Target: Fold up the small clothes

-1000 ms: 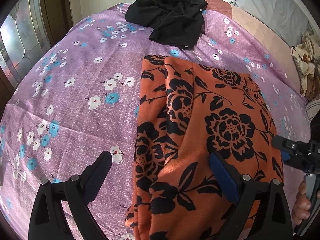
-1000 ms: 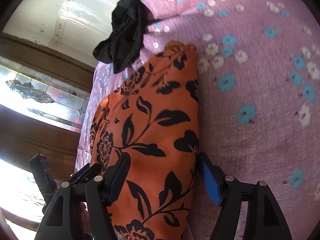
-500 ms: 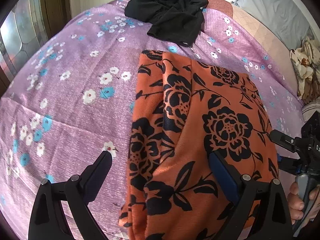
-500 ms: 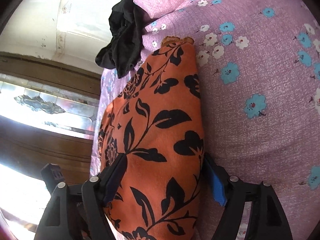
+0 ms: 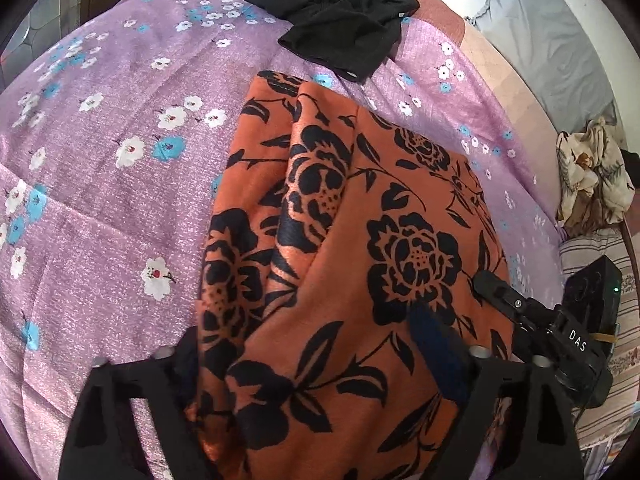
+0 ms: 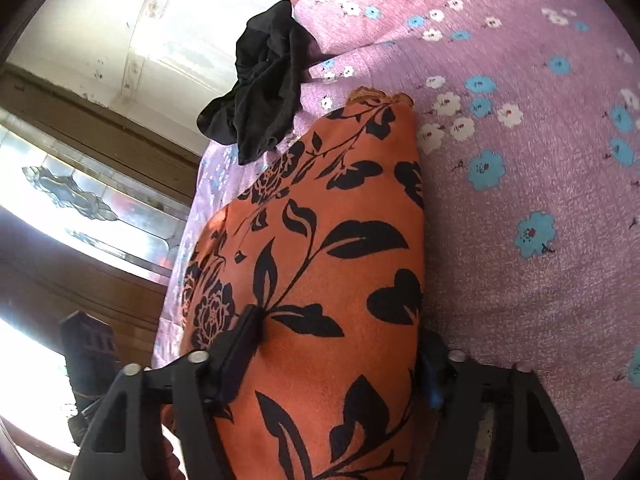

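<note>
An orange garment with black flowers [image 5: 360,240] lies folded lengthwise on the purple flowered bedsheet [image 5: 120,200]. My left gripper [image 5: 312,364] is open, its two fingers straddling the garment's near end, the cloth bulging up between them. My right gripper [image 6: 340,356] is open too and straddles the same garment [image 6: 320,240] from its right side. The right gripper also shows in the left wrist view [image 5: 520,312] at the garment's right edge.
A crumpled black garment [image 5: 336,16] lies at the far end of the bed, also in the right wrist view [image 6: 260,88]. A patterned cloth bundle [image 5: 592,172] sits at the right. A window and wooden wall [image 6: 80,200] stand left of the bed.
Both grippers have pushed forward and down onto the orange garment, so its near end now fills the gap between each pair of fingers. The garment has bunched slightly.
</note>
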{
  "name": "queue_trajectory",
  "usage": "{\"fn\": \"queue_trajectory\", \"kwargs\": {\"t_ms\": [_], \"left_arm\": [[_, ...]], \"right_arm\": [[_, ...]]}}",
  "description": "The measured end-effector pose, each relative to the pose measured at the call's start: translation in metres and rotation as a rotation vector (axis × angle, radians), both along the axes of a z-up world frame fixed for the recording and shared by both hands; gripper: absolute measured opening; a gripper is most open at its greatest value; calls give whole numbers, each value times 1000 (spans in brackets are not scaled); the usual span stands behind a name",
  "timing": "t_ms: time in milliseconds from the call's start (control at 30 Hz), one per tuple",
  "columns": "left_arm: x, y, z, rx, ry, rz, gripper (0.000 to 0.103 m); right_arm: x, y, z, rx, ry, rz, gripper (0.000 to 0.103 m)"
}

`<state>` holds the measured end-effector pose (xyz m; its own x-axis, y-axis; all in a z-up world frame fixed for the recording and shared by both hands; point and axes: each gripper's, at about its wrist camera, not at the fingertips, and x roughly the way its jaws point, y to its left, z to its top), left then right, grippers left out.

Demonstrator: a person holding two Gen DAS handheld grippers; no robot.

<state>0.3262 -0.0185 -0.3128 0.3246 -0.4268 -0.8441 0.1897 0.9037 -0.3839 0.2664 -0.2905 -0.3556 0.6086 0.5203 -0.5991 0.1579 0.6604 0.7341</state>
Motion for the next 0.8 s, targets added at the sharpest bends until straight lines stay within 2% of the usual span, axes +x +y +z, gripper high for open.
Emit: {"fn": "queue_trajectory", "kwargs": {"t_ms": [200, 367, 533, 667, 800], "left_arm": [[-2, 7, 3, 7, -17, 32, 60], [-7, 10, 15, 25, -64, 41, 40], [-13, 4, 27, 35, -112, 23, 35], [-25, -2, 35, 1, -119, -19, 33], [-40, -16, 45, -17, -139, -74, 32]], "right_arm": [[0, 6, 11, -73, -23, -14, 53], [-7, 7, 25, -120, -64, -20, 46], [-15, 10, 47, -158, -116, -17, 40], [-27, 13, 61, -215, -143, -21, 40], [-43, 2, 79, -230, -171, -44, 39]]}}
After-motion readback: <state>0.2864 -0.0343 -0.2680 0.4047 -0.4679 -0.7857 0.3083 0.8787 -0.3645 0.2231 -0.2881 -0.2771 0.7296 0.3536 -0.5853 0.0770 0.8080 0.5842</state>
